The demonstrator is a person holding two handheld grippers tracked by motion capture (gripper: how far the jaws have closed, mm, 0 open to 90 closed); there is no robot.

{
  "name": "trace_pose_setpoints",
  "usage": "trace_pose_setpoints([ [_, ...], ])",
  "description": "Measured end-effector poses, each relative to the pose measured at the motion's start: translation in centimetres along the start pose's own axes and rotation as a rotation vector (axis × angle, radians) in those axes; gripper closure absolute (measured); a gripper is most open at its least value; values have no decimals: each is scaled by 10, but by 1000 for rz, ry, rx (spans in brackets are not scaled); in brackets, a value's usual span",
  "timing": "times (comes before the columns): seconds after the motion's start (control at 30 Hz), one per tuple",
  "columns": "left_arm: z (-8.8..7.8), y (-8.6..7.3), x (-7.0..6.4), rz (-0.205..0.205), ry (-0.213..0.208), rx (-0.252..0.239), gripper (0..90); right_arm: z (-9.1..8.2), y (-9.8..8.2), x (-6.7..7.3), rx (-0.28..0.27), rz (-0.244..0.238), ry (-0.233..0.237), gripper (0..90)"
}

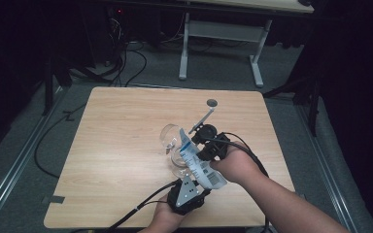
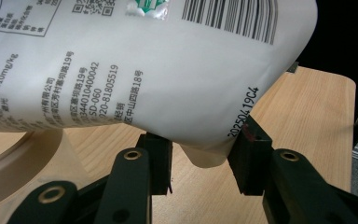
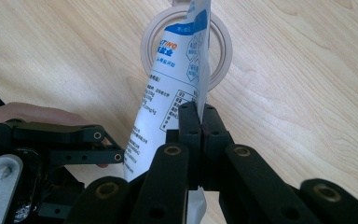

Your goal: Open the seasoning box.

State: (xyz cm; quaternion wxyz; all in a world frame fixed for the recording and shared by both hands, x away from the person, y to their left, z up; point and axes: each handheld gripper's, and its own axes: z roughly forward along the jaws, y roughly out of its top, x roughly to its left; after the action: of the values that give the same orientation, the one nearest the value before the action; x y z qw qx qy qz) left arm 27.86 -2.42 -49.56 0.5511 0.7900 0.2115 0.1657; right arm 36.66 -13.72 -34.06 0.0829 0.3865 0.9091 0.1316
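Table (image 1: 126, 145): pale wood-grain top, smooth and matt. Pouch (image 2: 168, 70): white printed plastic film with a soft sheen, creased near its lower corner. Jar (image 1: 171, 138): clear, glossy, glass-like; its rim (image 3: 223, 46) looks pale and matt. Left gripper (image 2: 200, 163) and right gripper (image 3: 200, 126): matt black plastic jaws with brass-coloured rivets. Plate (image 1: 188, 187): grey brushed metal.

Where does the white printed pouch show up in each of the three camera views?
High view: white pouch, centre, tilted over the glass jar.
Left gripper view: across the top, bottom edge between the jaws.
Right gripper view: centre, pinched edge-on.
Shared landmark: wooden table.
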Motion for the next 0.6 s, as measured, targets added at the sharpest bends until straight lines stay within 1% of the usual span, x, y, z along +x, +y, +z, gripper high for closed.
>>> trace_pose_setpoints([
  [0.27, 1, 1, 1, 1, -9, 9, 638, 1, 0, -1, 3, 11, 1, 900],
  [0.4, 2, 2, 2, -3, -15, 10, 637, 1, 0, -2, -3, -8, 3, 900],
  [0.47, 2, 2, 2, -2, -18, 11, 637, 1, 0, -1, 0, 1, 2, 900],
  [0.6, 3, 3, 2, -7, -24, 13, 636, 2, 0, -2, 1, -9, 2, 900],
])
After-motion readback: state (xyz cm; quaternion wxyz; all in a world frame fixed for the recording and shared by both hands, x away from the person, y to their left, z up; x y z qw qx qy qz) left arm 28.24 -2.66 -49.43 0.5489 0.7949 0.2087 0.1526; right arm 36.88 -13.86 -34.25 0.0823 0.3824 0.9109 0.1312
